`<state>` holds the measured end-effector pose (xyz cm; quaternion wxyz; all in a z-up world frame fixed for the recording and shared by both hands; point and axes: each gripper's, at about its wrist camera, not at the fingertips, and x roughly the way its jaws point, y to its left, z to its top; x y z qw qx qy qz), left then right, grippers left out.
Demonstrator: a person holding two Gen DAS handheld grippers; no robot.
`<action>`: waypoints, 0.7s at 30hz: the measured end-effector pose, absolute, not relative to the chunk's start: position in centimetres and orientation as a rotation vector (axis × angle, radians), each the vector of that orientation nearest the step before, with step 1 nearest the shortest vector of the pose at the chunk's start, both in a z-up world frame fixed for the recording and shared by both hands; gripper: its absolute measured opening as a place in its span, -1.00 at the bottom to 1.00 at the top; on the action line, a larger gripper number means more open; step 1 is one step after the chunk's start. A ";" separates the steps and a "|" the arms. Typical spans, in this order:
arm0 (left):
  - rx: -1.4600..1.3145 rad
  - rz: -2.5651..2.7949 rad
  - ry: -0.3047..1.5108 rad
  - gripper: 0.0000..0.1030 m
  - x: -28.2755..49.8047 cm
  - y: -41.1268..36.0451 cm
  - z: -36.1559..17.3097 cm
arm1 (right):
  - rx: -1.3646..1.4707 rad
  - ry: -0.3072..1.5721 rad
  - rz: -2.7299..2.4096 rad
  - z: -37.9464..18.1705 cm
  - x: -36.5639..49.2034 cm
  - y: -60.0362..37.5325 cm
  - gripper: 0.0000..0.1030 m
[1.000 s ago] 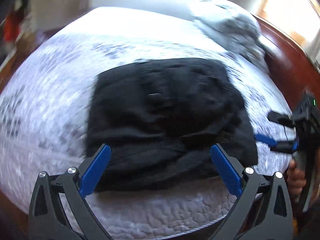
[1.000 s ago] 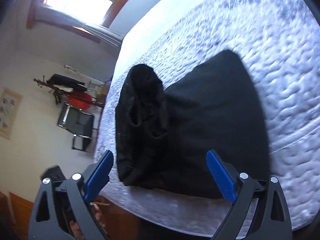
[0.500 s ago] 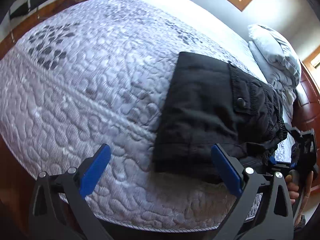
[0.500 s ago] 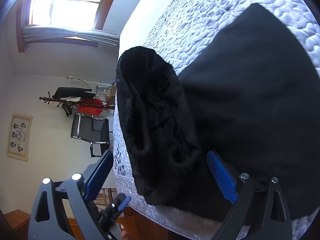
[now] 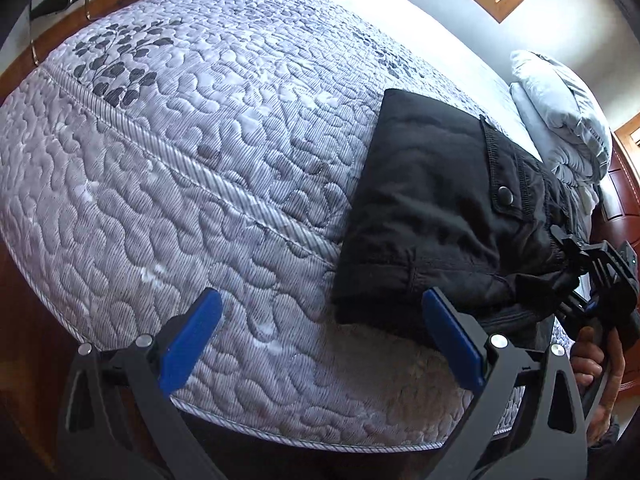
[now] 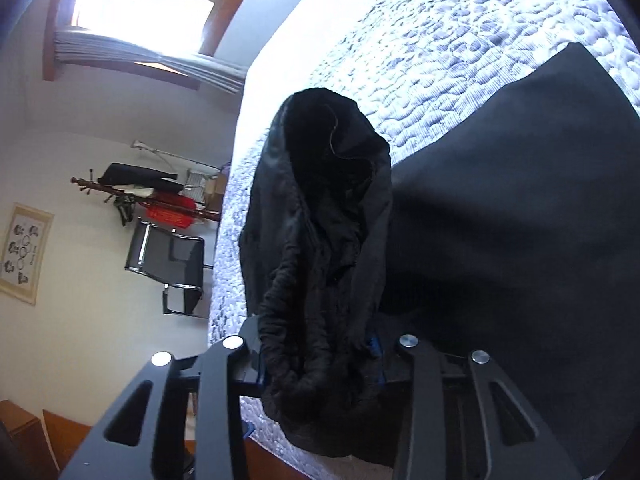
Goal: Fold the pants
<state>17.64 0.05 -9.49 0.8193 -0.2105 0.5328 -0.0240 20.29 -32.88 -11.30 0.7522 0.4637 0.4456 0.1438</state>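
Observation:
Folded black pants (image 5: pixel 436 216) lie on the quilted grey mattress (image 5: pixel 200 160) near its front edge. My left gripper (image 5: pixel 320 340) is open and empty, just in front of the pants' near left corner. My right gripper (image 6: pixel 320 360) is shut on the bunched waistband end of the pants (image 6: pixel 320 280); it also shows in the left wrist view (image 5: pixel 580 280) at the pants' right end. The flat folded part (image 6: pixel 520 220) lies to the right in the right wrist view.
Grey pillows (image 5: pixel 560 116) lie at the far right of the bed by a wooden headboard (image 5: pixel 620 184). A black chair (image 6: pixel 168 264) and a coat rack (image 6: pixel 152 196) stand beyond the bed's far side. A wooden floor lies below the mattress edge.
My right gripper moved in and closed on the waistband end of the pants. My left gripper swung left, so the pants now sit to its right; it stays open.

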 end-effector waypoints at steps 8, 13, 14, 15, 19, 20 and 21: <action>-0.457 -0.056 1.144 0.94 17.3 0.0 -9.3 | 1.028 0.937 0.399 -8.6 20.6 -32.0 -0.38; -0.466 -0.049 1.135 0.94 17.2 0.2 -8.8 | 1.018 0.910 0.454 -5.5 20.8 -31.8 -0.39; -0.468 -0.048 1.135 0.94 17.1 0.2 -8.8 | 1.015 0.900 0.467 -4.7 20.8 -31.8 -0.39; -0.473 -0.048 1.135 0.94 17.1 0.2 -8.7 | 1.013 0.894 0.475 -4.1 20.7 -31.9 -0.39; -0.481 -0.050 1.140 0.94 17.0 0.1 -8.7 | 1.000 0.876 0.494 -2.0 20.5 -32.6 -0.39; -0.480 -0.054 1.141 0.94 16.9 0.0 -8.7 | 0.996 0.871 0.496 -1.6 20.3 -33.0 -0.39; -0.477 -0.057 1.142 0.94 16.9 -0.2 -8.7 | 0.995 0.867 0.496 -1.3 20.2 -33.4 -0.39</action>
